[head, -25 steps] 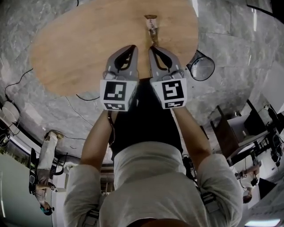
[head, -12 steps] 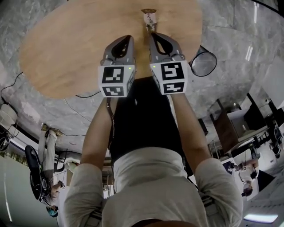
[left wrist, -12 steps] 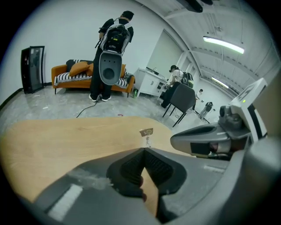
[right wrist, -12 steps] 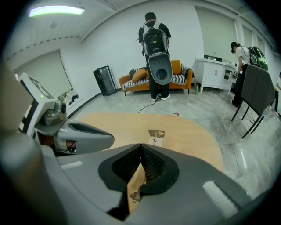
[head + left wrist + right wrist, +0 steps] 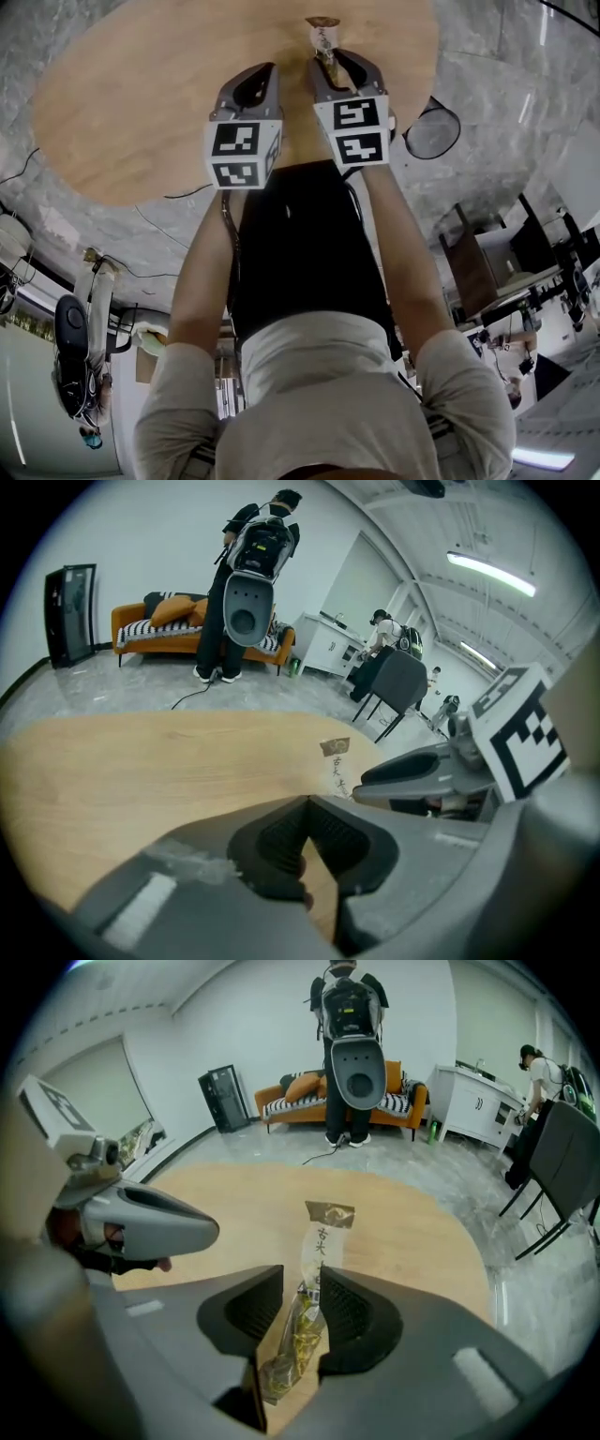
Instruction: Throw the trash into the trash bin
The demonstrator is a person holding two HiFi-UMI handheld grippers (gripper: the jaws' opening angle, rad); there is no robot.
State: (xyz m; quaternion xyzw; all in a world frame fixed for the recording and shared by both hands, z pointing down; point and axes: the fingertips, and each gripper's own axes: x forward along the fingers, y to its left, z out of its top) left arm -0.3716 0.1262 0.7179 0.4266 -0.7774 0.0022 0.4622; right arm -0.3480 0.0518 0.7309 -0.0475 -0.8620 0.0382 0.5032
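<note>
The trash is a long clear snack wrapper (image 5: pixel 322 36) with a gold printed end, lying flat on the round wooden table (image 5: pixel 141 103). My right gripper (image 5: pixel 337 64) hangs over its near end. In the right gripper view the wrapper (image 5: pixel 309 1297) lies between the jaws of that gripper (image 5: pixel 300 1274), which have just been opening and do not clamp it. My left gripper (image 5: pixel 261 70) hovers beside it to the left, its fingertips touching with nothing held (image 5: pixel 305 801). A black wire trash bin (image 5: pixel 431 129) stands on the floor at the table's right edge.
A dark chair (image 5: pixel 473 267) and desks stand on the marble floor at the right. Cables (image 5: pixel 178 202) trail under the table's near edge. In the gripper views a person with a backpack rig (image 5: pixel 349 1026) stands before an orange sofa (image 5: pixel 150 630) beyond the table.
Both grippers have dropped toward the table and moved forward to the wrapper. The right gripper's jaws have spread and now straddle the wrapper's near end.
</note>
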